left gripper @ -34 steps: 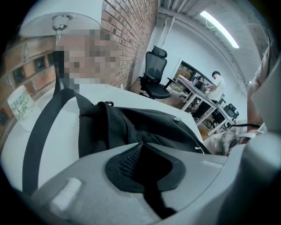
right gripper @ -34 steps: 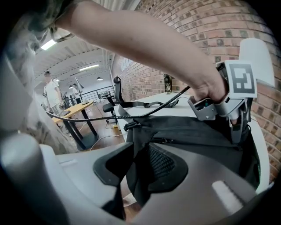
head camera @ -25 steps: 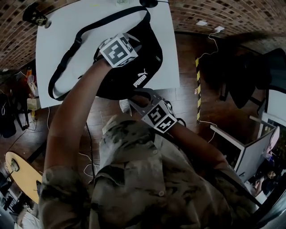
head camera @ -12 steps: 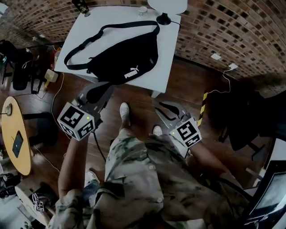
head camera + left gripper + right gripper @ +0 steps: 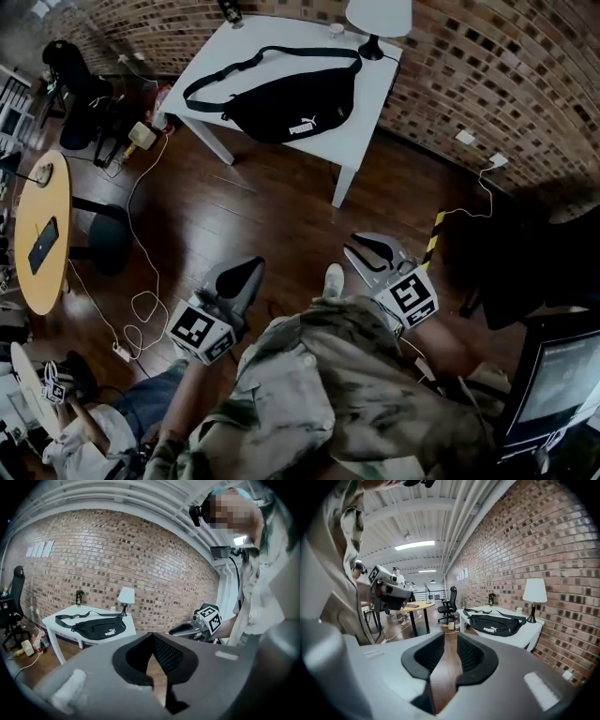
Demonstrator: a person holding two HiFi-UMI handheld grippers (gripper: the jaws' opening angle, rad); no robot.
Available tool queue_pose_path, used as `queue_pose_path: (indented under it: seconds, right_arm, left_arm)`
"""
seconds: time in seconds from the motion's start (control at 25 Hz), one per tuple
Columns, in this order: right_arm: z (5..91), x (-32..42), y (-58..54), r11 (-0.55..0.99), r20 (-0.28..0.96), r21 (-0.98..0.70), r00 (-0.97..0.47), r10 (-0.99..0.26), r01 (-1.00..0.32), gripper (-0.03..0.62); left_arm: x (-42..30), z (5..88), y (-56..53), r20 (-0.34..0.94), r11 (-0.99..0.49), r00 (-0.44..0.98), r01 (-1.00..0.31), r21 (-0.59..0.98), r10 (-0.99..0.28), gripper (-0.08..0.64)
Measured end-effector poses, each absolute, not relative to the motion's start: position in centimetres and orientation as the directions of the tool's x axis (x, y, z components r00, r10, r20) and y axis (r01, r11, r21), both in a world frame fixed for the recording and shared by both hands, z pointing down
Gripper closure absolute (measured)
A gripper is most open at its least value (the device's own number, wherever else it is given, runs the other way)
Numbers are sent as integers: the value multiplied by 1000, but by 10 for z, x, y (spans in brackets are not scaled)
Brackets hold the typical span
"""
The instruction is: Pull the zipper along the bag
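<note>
- Head view: the black bag point(image 5: 281, 103) lies on the white desk point(image 5: 370, 122) by the brick wall, well apart from both tools, which hang low over the floor.
- Left gripper view: the left tool point(image 5: 152, 637) is pressed together on nothing.
- Right gripper view: the right tool point(image 5: 450, 637) is slightly spread and empty. Nothing grips the zipper, and it is too small to tell whether it is done up.

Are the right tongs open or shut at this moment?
Open and empty: the right tongs show only wood floor through the gap between them.
</note>
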State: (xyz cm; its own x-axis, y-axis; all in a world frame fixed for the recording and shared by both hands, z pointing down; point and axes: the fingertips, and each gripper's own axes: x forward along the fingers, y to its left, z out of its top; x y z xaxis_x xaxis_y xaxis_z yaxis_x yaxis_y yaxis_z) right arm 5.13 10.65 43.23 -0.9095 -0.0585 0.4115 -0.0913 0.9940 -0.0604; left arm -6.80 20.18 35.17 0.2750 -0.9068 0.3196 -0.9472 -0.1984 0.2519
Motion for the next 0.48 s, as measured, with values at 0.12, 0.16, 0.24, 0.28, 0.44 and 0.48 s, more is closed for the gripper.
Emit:
queue_pose_path:
  seconds: [0.12,0.16,0.24,0.28,0.44,0.48]
  right_arm:
    - [413,65,150,994,374,-48,-924,-76,-101,503]
    - [407,72,167,993,365,-47,-927,-83,-108,505]
    - [395,86,202,992,349,-46,-932,-97,-121,506]
    - [390,92,218,991,341,-45,-934,-102,-124,506]
    - [375,115,268,988,348,-61,-930,-114,-144,508]
    - [372,124,276,987,346,-59,-931,-118,-147,508]
  left_arm:
    - [-46,346,248,282,-221,283,-947,233,-917,558]
    - [-39,343,264,275,-227,291,-943,242,-917,558]
    - [-26,340,297,264,-239,305,-937,254,-915,558]
    - [-20,340,312,260,-244,310,-936,255,-915,558]
    - [6,349,363,274,-246,316,-934,260,-909,558]
    - [16,350,372,277,-248,320,-932,265,-906,558]
